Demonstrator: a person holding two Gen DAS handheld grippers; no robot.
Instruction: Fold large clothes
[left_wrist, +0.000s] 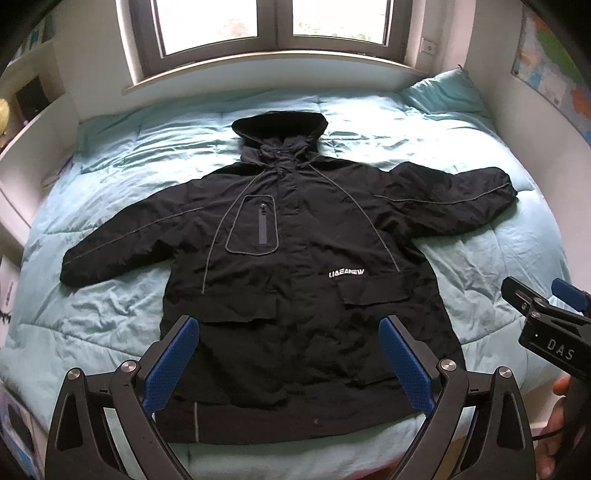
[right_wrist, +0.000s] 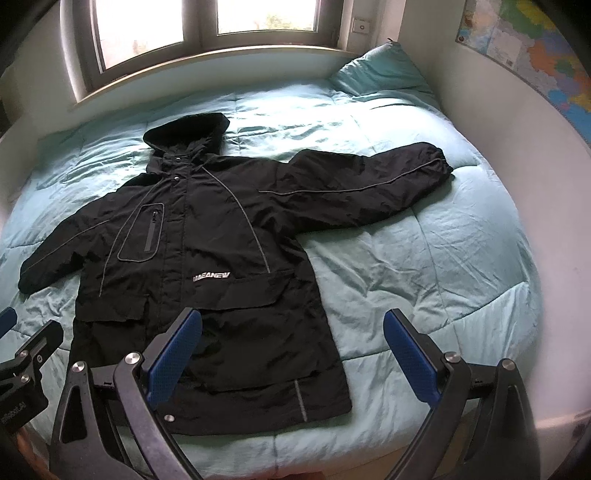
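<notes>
A large black hooded jacket lies flat, front up, on the bed with both sleeves spread out and the hood toward the window; it also shows in the right wrist view. My left gripper is open and empty, held above the jacket's lower hem. My right gripper is open and empty, above the jacket's lower right edge and the duvet. The right gripper also shows at the right edge of the left wrist view. The left gripper shows at the left edge of the right wrist view.
The bed is covered by a light teal duvet. A teal pillow leans at the far right corner. A window with a sill is behind the bed. A map hangs on the right wall.
</notes>
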